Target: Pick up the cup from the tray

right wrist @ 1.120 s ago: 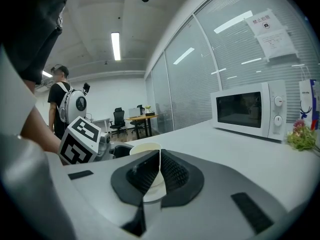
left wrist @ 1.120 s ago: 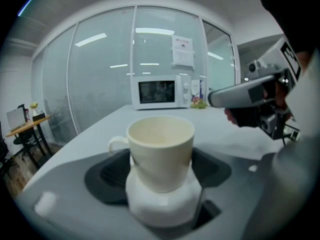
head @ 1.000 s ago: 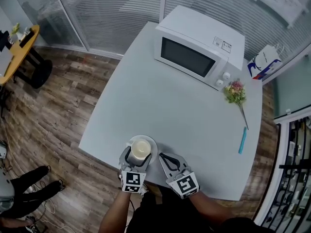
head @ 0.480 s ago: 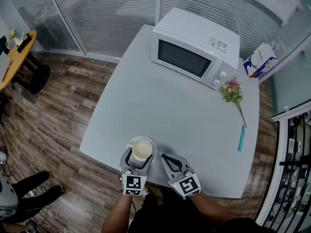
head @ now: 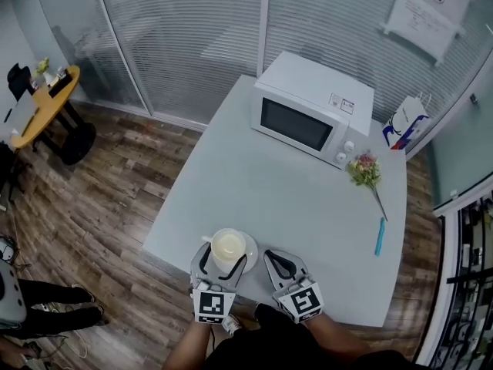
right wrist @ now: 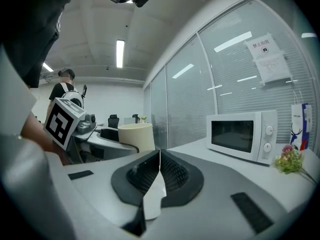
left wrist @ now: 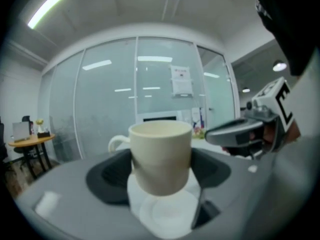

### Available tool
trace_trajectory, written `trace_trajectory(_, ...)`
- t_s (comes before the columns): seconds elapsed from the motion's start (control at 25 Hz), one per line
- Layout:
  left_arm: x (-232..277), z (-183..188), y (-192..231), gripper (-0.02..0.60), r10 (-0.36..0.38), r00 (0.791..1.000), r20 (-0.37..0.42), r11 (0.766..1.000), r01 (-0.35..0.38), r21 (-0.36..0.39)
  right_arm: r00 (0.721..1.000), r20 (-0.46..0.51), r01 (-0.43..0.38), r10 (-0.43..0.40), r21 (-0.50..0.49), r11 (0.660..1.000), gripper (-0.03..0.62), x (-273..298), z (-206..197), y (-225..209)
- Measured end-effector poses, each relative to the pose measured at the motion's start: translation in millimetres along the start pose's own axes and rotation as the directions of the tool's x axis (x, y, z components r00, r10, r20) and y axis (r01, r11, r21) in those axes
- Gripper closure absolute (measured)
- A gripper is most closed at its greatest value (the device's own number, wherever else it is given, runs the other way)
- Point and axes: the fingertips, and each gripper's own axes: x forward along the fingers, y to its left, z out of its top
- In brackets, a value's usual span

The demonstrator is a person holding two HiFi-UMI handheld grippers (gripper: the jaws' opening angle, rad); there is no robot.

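Observation:
A cream cup [head: 228, 247] with a handle is held between the jaws of my left gripper [head: 225, 259], near the table's front edge. In the left gripper view the cup [left wrist: 161, 156] hangs just above a white round tray [left wrist: 167, 216], and the dark pads [left wrist: 112, 176] press its sides. The tray's rim [head: 249, 247] shows to the cup's right in the head view. My right gripper [head: 282, 265] is just right of the cup, its jaws closed on nothing [right wrist: 159, 171]. From it I see the cup [right wrist: 136, 136] at left.
A white microwave [head: 312, 112] stands at the table's far side. A small bunch of flowers [head: 365, 171] and a blue pen [head: 378, 237] lie at the right. A paper bag [head: 403, 124] stands beyond the table's far right corner. Glass walls run behind.
The cup has come up off the middle of the tray toward me, still in the left gripper. The head view has tilted up and shows more of the room.

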Motion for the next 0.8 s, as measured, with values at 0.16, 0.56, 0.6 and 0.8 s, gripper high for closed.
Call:
trace_trajectory(0.16,-15.1,33.6,2.7,0.207,0.007,0.999,0.05,1.0,-0.008,0.014,0.998,0.063,0.015,-0.013,-0.027,1.0,0.588,-10.0,32.8,3.2)
trace_trajectory(0.56,-49.1,79.0,-1.4,0.207,-0.031,0.99,0.141,0.996,0.018,0.089,0.976,0.205,0.089,-0.067,-0.101,0.991,0.589,-24.7,113.4,15.8)
trace_trajectory(0.6,-52.2,80.9,-1.4,0.207,-0.03,0.989,0.147,0.996,0.017,0.09,0.974,0.217,0.094,-0.069,-0.108,0.99,0.589,-24.4,119.8,17.6)
trace_trajectory(0.8,-60.8,86.2,-1.5,0.207,-0.027,0.986,0.163,0.996,0.012,0.093,0.968,0.242,0.094,-0.064,-0.115,0.989,0.589,-24.4,131.0,25.2)
